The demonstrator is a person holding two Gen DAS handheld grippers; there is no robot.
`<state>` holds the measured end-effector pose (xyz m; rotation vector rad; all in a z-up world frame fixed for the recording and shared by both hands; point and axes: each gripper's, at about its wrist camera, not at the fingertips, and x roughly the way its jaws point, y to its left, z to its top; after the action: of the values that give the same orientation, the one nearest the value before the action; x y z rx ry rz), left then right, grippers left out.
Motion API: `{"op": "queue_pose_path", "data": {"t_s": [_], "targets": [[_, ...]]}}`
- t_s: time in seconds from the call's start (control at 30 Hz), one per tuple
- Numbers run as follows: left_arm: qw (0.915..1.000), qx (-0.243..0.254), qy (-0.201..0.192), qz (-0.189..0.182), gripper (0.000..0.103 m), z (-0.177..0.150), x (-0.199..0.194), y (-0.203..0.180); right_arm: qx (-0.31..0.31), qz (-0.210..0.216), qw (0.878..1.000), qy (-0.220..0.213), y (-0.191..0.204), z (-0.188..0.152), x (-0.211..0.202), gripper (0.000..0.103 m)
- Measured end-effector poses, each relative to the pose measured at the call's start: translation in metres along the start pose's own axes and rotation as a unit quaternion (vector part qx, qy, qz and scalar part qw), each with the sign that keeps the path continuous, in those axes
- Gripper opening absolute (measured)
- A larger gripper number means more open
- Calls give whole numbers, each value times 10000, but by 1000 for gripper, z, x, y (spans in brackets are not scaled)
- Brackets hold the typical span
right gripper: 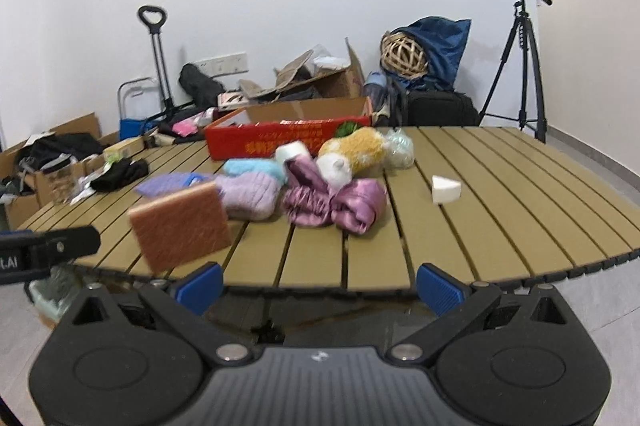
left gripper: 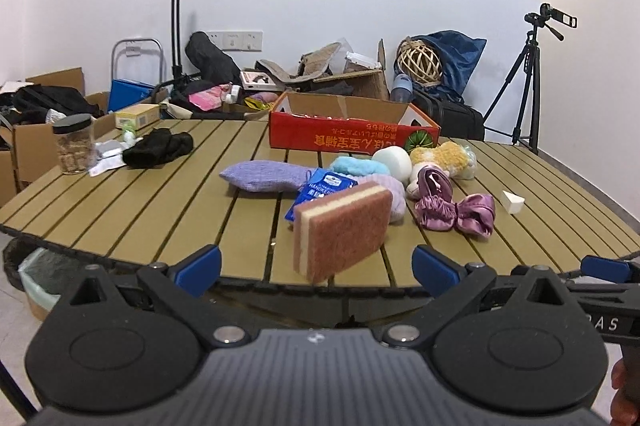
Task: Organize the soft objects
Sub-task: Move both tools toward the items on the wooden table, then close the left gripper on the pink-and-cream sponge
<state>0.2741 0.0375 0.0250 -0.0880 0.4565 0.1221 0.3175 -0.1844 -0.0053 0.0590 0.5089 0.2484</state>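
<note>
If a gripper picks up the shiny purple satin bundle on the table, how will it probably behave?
The purple satin bundle looks crumpled and gathered, so it is probably floppy and will sag from the pinch. Its glossy surface suggests it may slip between the fingers. It seems light, so a push would likely slide it along the slatted table rather than roll it.

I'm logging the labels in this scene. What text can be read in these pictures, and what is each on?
"HANDK…", cut off, on the blue packet behind the sponge.
"BAS", partial, on the right gripper's arm at the left view's edge.
"AI", partial, on the left gripper's arm in the right view.
Yellow print on the red box: upside down, not legible.
</note>
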Motion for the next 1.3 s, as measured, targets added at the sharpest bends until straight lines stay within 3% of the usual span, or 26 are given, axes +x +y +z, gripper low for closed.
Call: {"op": "queue_pose_path", "data": {"t_s": [0.33, 0.53, 0.67, 1.07, 1.2, 1.3], "targets": [[9998, -32, 48, -191, 103, 16, 64, -1, 115, 10, 9998, -174, -6, 26, 55, 103], [9999, 9, -36, -113, 103, 17, 93, -3, -4, -36, 9998, -220, -12, 34, 81, 103], [9994, -131, 14, -316, 103, 12, 112, 0, 124, 9, 9997, -193, -23, 32, 88, 103], [9979, 405, -114, -497, 102, -2, 131, -4, 348, -64, 9993, -139, -43, 17, 104, 103], [9971, 613, -178, -404, 88, -7, 128, -11, 415, -19, 9990, -153, -46, 15, 104, 103], [9966, 657, -211, -449, 72, -9, 125, -13, 434, -3, 9989, -186, -47, 13, 103, 103]]}}
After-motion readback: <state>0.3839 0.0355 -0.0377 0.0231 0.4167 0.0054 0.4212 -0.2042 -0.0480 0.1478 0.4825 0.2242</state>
